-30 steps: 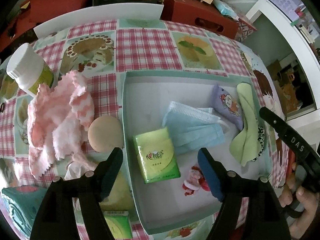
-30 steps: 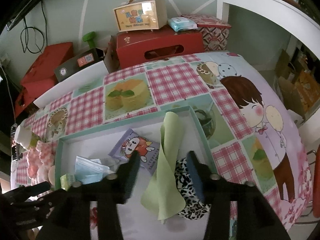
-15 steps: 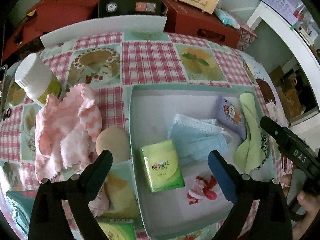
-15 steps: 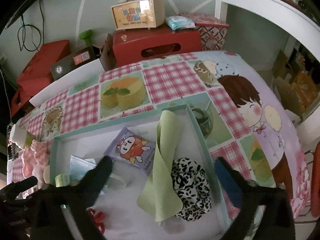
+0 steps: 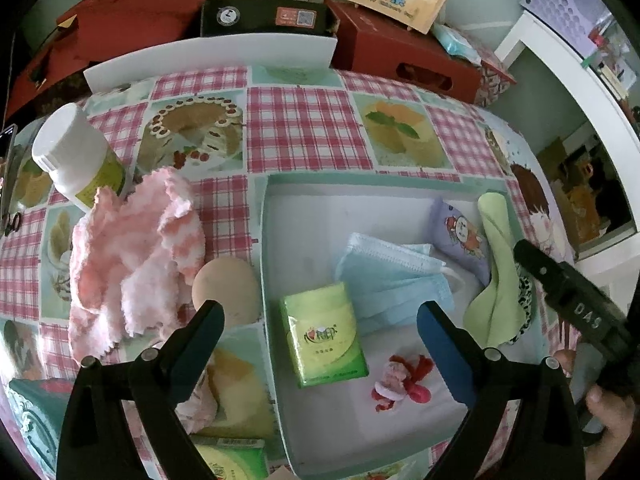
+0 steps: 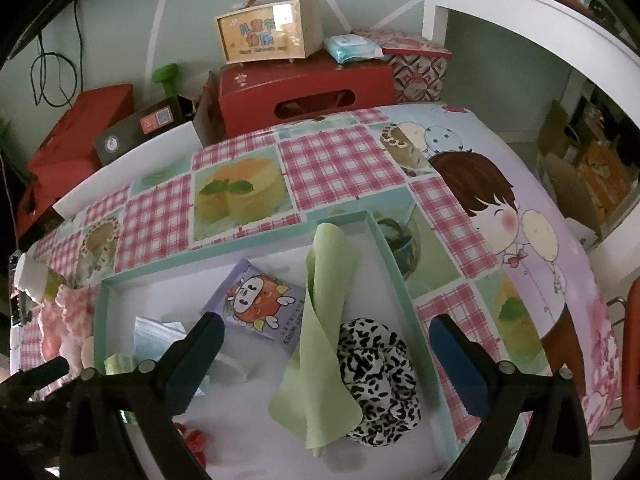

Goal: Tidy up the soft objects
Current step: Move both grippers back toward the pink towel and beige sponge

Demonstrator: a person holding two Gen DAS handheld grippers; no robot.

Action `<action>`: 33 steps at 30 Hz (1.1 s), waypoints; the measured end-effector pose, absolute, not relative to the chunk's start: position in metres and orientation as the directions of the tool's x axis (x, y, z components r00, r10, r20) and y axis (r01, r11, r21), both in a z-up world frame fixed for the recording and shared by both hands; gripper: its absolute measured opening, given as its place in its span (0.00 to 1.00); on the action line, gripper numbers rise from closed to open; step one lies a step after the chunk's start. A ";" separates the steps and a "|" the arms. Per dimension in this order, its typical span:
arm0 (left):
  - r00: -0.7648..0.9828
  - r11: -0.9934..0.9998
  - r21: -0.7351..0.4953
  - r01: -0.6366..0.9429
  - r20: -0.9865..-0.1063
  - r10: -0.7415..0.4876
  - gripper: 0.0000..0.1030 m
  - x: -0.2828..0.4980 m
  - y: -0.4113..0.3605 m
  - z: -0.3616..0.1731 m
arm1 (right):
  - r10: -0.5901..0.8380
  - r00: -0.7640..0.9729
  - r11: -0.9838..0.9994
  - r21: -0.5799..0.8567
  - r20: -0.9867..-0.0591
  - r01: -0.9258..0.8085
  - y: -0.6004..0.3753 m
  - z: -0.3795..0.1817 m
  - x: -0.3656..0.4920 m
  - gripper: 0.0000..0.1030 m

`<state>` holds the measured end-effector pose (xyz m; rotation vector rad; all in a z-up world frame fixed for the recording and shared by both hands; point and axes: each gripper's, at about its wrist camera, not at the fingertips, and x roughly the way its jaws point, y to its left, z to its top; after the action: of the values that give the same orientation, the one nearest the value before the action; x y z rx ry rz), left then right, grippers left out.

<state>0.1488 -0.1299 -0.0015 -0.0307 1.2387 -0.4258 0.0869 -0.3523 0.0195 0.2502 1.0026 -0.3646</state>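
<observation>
Your left claw (image 5: 320,334) hangs with its jaws spread wide, nothing between the pads, above the near left part of the tray (image 5: 264,248). Inside the tray: green tissue pack (image 5: 324,336), blue face masks (image 5: 394,280) touching its far corner, purple cartoon packet (image 5: 460,234), light green cloth (image 5: 498,268) draped over a leopard-print item, and 1 small red-pink toy (image 5: 400,378). On the tabletop (image 5: 304,120) left of the tray: pink fluffy cloth (image 5: 128,256), beige round sponge (image 5: 228,290), white-capped bottle (image 5: 76,158). Your right claw (image 5: 568,300) shows at the right edge.
</observation>
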 end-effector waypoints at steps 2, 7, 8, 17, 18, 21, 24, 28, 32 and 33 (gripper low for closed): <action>0.260 0.920 -0.262 0.292 -0.904 -0.340 0.94 0.150 -0.127 0.000 | -0.188 0.483 0.911 0.032 -0.855 0.410 -0.351 0.018 0.088 1.00; 0.246 0.921 -0.287 0.263 -0.903 -0.351 0.94 0.155 -0.121 -0.002 | -0.187 0.484 0.913 0.031 -0.855 0.406 -0.347 0.017 0.090 1.00; 0.243 0.921 -0.292 0.258 -0.903 -0.355 0.94 0.156 -0.120 -0.003 | -0.177 0.483 0.913 0.039 -0.857 0.405 -0.345 0.015 0.091 1.00; 0.285 0.939 -0.300 0.168 -0.897 -0.338 0.94 0.169 -0.087 0.001 | -0.142 0.492 0.937 0.043 -0.859 0.346 -0.325 0.012 0.096 1.00; 0.298 0.943 -0.294 0.158 -0.896 -0.329 0.94 0.170 -0.082 0.004 | -0.141 0.496 0.938 0.044 -0.857 0.344 -0.323 0.013 0.096 1.00; 0.349 0.953 -0.276 0.121 -0.887 -0.302 0.94 0.175 -0.064 0.014 | -0.138 0.511 0.940 0.051 -0.849 0.339 -0.321 0.015 0.097 1.00; 0.414 0.960 -0.270 0.078 -0.867 -0.277 0.94 0.177 -0.041 0.027 | -0.136 0.542 0.943 0.059 -0.829 0.326 -0.316 0.020 0.097 1.00; 0.459 0.967 -0.255 0.017 -0.857 -0.234 0.94 0.180 -0.012 0.037 | -0.097 0.588 0.953 0.096 -0.803 0.289 -0.306 0.028 0.098 1.00; 0.478 0.968 -0.249 -0.039 -0.855 -0.201 0.94 0.183 0.013 0.040 | -0.032 0.597 0.963 0.135 -0.802 0.233 -0.289 0.028 0.104 1.00; 0.481 0.967 -0.250 -0.049 -0.854 -0.197 0.94 0.183 0.017 0.040 | -0.022 0.596 0.966 0.135 -0.803 0.219 -0.284 0.028 0.106 1.00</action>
<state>0.1831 0.0170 0.0400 -0.2543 1.0686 -0.0914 0.1056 -0.2837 0.0275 0.2297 0.9240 -0.1413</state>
